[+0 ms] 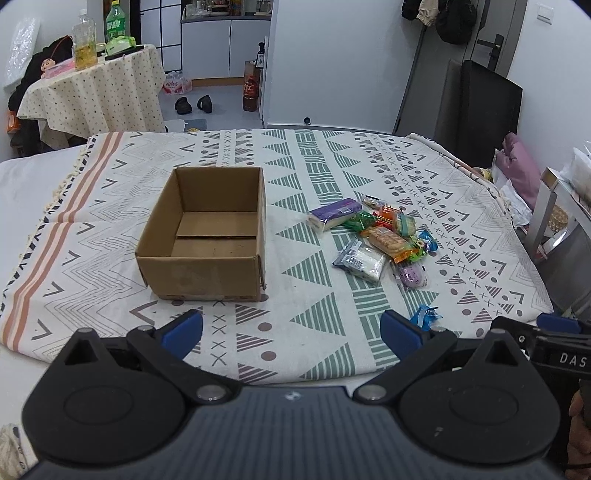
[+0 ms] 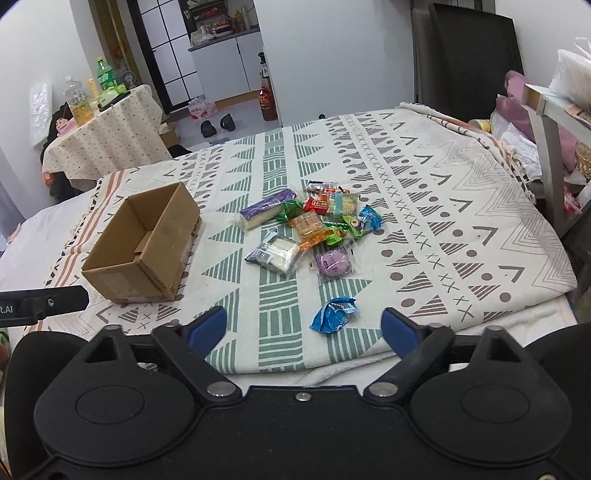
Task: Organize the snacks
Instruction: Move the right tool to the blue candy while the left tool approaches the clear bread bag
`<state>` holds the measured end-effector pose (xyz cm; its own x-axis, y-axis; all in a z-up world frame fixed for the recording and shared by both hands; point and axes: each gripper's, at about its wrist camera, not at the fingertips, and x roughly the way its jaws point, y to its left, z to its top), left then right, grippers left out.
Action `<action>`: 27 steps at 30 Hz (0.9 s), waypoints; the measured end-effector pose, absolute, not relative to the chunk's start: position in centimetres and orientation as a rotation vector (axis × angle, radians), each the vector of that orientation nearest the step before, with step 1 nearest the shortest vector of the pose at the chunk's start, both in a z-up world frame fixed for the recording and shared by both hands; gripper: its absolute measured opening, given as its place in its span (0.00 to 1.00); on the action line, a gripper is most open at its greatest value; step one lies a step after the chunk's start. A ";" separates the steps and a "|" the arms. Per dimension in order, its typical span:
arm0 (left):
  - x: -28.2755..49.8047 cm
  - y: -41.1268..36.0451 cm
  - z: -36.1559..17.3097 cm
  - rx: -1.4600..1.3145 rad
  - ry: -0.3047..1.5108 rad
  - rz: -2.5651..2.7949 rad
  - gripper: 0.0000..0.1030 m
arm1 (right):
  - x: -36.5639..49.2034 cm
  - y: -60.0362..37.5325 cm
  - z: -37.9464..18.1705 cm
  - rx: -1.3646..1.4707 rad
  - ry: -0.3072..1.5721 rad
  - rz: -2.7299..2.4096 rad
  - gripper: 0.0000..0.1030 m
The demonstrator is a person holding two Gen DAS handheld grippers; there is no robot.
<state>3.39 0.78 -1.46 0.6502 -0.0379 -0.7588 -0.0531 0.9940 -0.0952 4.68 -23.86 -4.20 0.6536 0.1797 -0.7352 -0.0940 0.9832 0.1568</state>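
I held my left tool [image 1: 291, 330] low over the near edge of the bed, its 2 blue pads spread wide with nothing but patterned blanket [image 1: 314, 177] between them. My right tool [image 2: 304, 328] hung beside it, its jaws also well apart and gripping nothing; a crumpled blue wrapper [image 2: 334, 313] lay on the blanket just ahead of the gap between its pads, not touched by either one. The cardboard box [image 1: 207, 236] sat open and empty on the blanket, upright, to the left of the snacks and well apart from them. The pile of snacks [image 1: 380, 236] lay loose to the right of the box: a purple and white pack [image 1: 334, 214] at the end nearest the box, a grey and white pack [image 1: 360, 258] closer to me, an orange pack of crackers [image 1: 389, 242] in the middle overlapping its neighbours, and a round purple sweet in clear wrap [image 1: 412, 277] at the near right edge. The blue wrapper lay alone, apart from the pile and nearer to me. Beyond the bed stood a small surface with a dotted cloth [image 1: 92, 92], carrying a green bottle [image 1: 116, 22] and a clear bottle [image 1: 84, 44].
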 end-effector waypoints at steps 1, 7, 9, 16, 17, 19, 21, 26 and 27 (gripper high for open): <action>3.7 0.8 -1.7 -0.117 0.866 0.007 0.99 | 4.9 -23.9 -4.3 0.111 0.843 0.154 0.85; 5.1 0.3 -2.6 -0.123 0.884 -0.002 0.99 | 6.2 -24.4 -5.8 0.138 0.879 0.145 0.86; 5.5 0.1 -3.0 -0.126 0.890 -0.001 0.99 | 6.5 -24.6 -6.4 0.153 0.897 0.144 0.87; 7.5 -0.2 -4.5 -0.158 0.910 0.023 0.99 | 7.7 -25.5 -8.1 0.215 0.935 0.136 0.95; 7.8 -0.3 -4.8 -0.162 0.917 0.025 0.99 | 8.0 -25.6 -8.4 0.220 0.942 0.134 0.95; 8.3 -0.4 -5.4 -0.172 0.931 0.024 0.99 | 8.5 -25.5 -8.9 0.225 0.951 0.128 0.95; 8.9 -0.6 -6.0 -0.179 0.941 0.027 0.99 | 8.9 -25.6 -9.5 0.233 0.963 0.117 0.95; 10.4 -1.5 -7.3 -0.190 0.949 0.022 0.99 | 10.5 -25.9 -11.1 0.271 1.011 0.095 0.87; 10.7 -1.6 -7.7 -0.199 0.957 0.015 0.98 | 10.8 -25.9 -11.5 0.279 1.022 0.093 0.86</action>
